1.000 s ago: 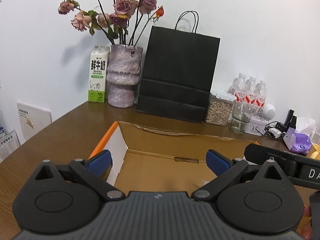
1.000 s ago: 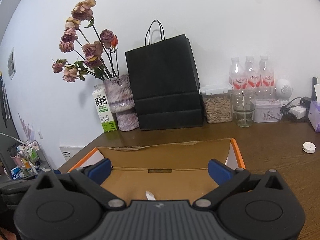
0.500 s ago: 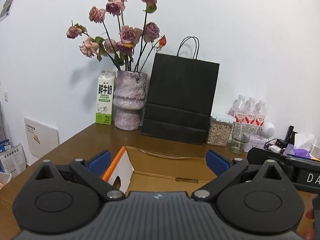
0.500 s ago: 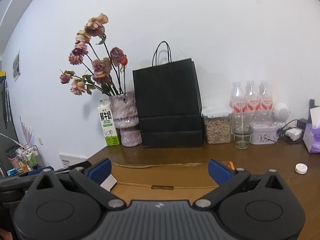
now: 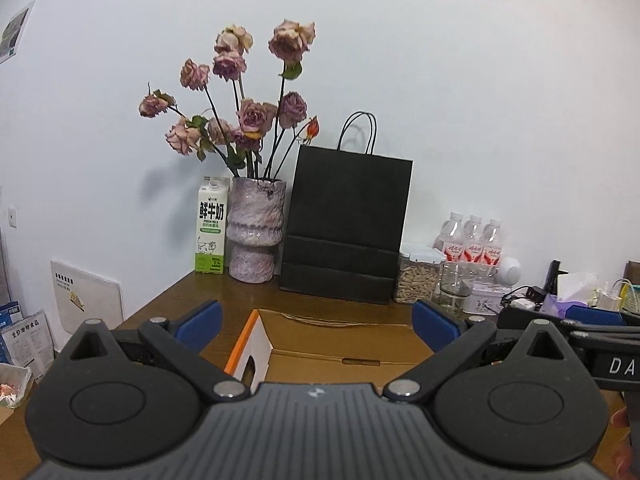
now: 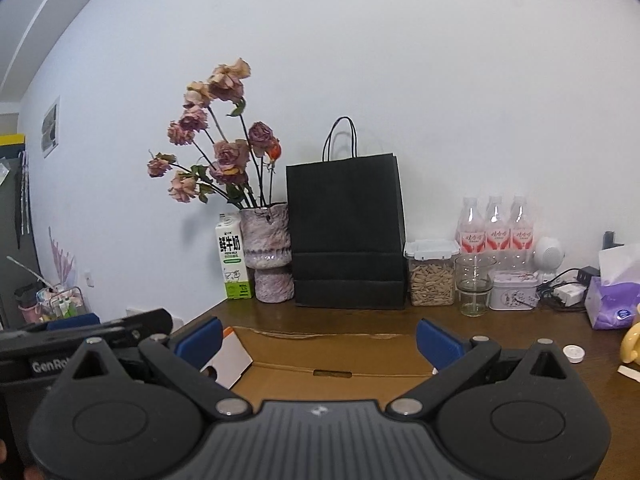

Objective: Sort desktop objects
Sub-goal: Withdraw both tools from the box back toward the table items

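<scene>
An open cardboard box (image 5: 344, 336) (image 6: 332, 354) with an orange rim and a white end flap lies on the brown desk right ahead in both wrist views. My left gripper (image 5: 316, 322) stands open over the box's near side, nothing between its blue fingertips. My right gripper (image 6: 318, 338) is also open and holds nothing, level with the box's far wall. The right gripper's body shows at the right edge of the left wrist view, and the left gripper's body at the left edge of the right wrist view. The box's floor is hidden by the gripper bodies.
Along the wall stand a milk carton (image 5: 211, 230), a vase of dried roses (image 5: 256, 232), a black paper bag (image 5: 346, 228), a seed jar (image 6: 431, 274), a glass (image 6: 474, 286), water bottles (image 6: 495, 228) and a tin. A tissue pack (image 6: 614, 300), white cap (image 6: 573, 353), yellow mug and cables lie right.
Both grippers have tilted up and drawn back: the box has sunk low in both views and more wall shows. Both stay open and empty.
</scene>
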Demonstrator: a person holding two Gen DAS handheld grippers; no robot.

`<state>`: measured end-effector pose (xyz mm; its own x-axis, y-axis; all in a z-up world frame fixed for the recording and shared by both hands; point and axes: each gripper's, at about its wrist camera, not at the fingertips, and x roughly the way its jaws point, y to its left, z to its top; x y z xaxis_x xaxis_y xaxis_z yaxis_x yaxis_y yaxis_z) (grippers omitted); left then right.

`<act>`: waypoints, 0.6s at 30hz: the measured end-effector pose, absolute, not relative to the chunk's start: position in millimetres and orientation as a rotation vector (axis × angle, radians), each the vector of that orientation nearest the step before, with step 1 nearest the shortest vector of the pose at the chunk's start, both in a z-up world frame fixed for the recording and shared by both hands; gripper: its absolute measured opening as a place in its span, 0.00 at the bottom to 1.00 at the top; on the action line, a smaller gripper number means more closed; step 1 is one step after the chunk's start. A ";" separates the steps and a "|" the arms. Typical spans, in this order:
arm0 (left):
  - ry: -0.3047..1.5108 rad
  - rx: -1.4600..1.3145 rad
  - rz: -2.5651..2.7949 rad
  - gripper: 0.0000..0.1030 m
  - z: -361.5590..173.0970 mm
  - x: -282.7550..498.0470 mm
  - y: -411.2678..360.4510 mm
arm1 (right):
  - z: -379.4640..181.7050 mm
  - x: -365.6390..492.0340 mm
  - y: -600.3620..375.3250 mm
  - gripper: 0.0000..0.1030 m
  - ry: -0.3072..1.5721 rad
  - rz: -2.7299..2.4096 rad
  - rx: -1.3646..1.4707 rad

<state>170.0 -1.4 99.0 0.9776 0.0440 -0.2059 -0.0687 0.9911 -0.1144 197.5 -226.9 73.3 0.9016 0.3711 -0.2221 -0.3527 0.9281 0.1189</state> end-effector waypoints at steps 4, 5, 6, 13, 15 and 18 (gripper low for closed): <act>0.190 -0.113 0.047 1.00 101.1 146.6 3.0 | 71.0 172.9 -229.0 1.00 0.254 0.383 0.051; 0.186 -0.107 0.047 1.00 100.9 141.4 3.9 | 69.5 166.7 -229.6 1.00 0.257 0.383 0.046; 0.181 -0.100 0.049 1.00 100.9 135.6 5.0 | 68.0 161.7 -230.0 1.00 0.258 0.382 0.040; 0.205 -0.075 0.062 1.00 89.6 100.6 20.6 | 48.4 125.8 -238.4 1.00 0.290 0.346 0.019; 0.225 -0.063 0.063 1.00 82.1 93.2 25.5 | 39.7 118.2 -241.0 1.00 0.312 0.327 0.011; 0.263 -0.043 0.075 1.00 68.2 83.2 33.5 | 24.1 107.9 -245.1 1.00 0.356 0.305 -0.001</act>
